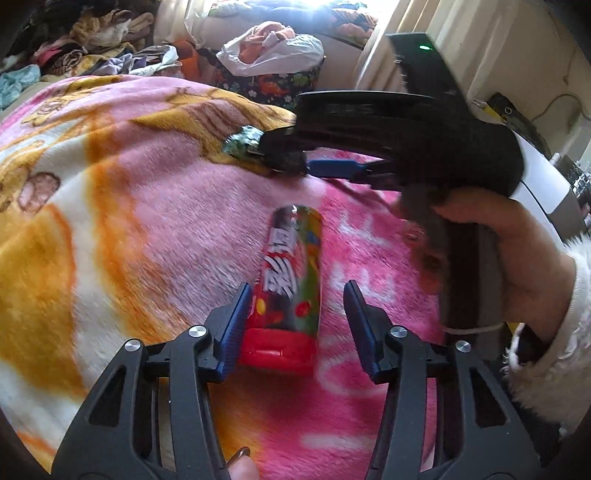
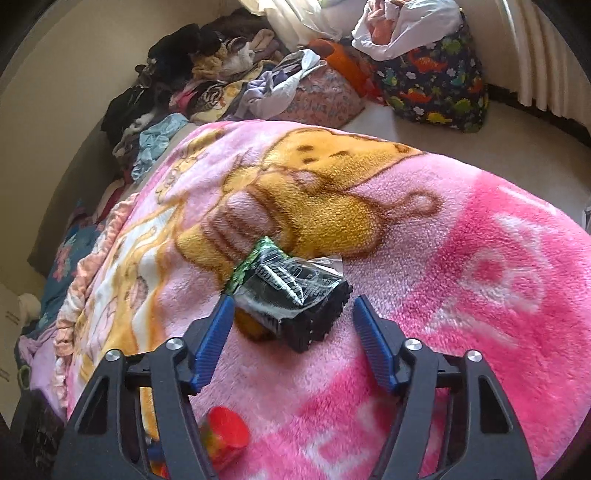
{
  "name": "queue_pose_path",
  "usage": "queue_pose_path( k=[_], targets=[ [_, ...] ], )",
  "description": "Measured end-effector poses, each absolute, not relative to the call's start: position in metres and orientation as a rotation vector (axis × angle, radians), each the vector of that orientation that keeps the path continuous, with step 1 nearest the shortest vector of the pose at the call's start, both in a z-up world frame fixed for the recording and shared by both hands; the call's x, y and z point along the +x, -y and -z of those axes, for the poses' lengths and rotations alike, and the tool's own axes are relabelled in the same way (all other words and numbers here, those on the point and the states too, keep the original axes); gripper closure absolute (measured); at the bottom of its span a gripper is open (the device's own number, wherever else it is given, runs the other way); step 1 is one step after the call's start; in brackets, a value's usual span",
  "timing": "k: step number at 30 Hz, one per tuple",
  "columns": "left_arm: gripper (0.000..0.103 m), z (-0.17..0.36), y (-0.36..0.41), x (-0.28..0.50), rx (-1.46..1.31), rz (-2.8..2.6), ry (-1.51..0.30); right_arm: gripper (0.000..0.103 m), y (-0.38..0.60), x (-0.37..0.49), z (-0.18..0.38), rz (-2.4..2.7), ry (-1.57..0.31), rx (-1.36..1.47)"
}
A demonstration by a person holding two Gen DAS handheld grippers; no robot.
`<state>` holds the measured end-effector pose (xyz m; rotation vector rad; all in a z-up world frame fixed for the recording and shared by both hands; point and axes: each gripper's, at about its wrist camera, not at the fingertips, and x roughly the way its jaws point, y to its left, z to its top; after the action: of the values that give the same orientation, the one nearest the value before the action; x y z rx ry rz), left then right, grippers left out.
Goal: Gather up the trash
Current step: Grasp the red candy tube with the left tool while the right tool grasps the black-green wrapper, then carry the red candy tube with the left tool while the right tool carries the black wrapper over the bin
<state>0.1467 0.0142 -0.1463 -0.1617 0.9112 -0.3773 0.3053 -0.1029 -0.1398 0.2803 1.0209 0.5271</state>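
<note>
A candy tube (image 1: 291,280) with a red cap lies on the pink and yellow blanket (image 1: 129,229). My left gripper (image 1: 297,295) is open around it: the left pad is against the tube's side and the right pad stands apart. The tube's red cap (image 2: 225,432) also shows low in the right wrist view. A crumpled black and green wrapper (image 2: 291,295) lies further up the blanket (image 2: 461,258). My right gripper (image 2: 291,308) is open over it, with the wrapper between the pads and unpressed. From the left wrist view, the right gripper (image 1: 284,158) reaches in over the wrapper (image 1: 242,144).
A hand in a white fleece sleeve (image 1: 535,295) holds the right gripper. Beyond the blanket lie piles of clothes (image 2: 207,85), and a white plastic bag (image 2: 402,26) sits on a dinosaur-print bag (image 2: 432,88). A radiator (image 2: 546,62) stands at the far right.
</note>
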Motion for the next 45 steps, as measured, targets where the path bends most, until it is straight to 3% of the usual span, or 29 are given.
queue_pose_path(
  k=[3, 5, 6, 11, 26, 45],
  targets=[
    [0.066, 0.149, -0.01, 0.143, -0.157, 0.373, -0.912, 0.067, 0.1, 0.301, 0.138, -0.552, -0.996, 0.265],
    [0.071, 0.149, -0.009, 0.142, -0.148, 0.358, -0.912, 0.074, 0.102, 0.296, 0.133, -0.552, -0.974, 0.271],
    [0.075, 0.15, -0.01, 0.142, -0.153, 0.35, -0.913, 0.076, 0.104, 0.292, 0.131, -0.552, -0.964, 0.279],
    [0.076, 0.149, -0.013, 0.143, -0.187, 0.333, -0.914, 0.081, 0.129, 0.266, 0.107, -0.537, -0.886, 0.291],
    [0.076, 0.119, 0.018, 0.129, -0.182, 0.368, -0.822, 0.082, 0.218, 0.177, 0.066, -0.43, -0.761, 0.291],
    [0.076, 0.088, 0.078, 0.112, -0.112, 0.462, -0.765, 0.082, 0.291, 0.123, 0.059, -0.311, -0.717, 0.33]
  ],
)
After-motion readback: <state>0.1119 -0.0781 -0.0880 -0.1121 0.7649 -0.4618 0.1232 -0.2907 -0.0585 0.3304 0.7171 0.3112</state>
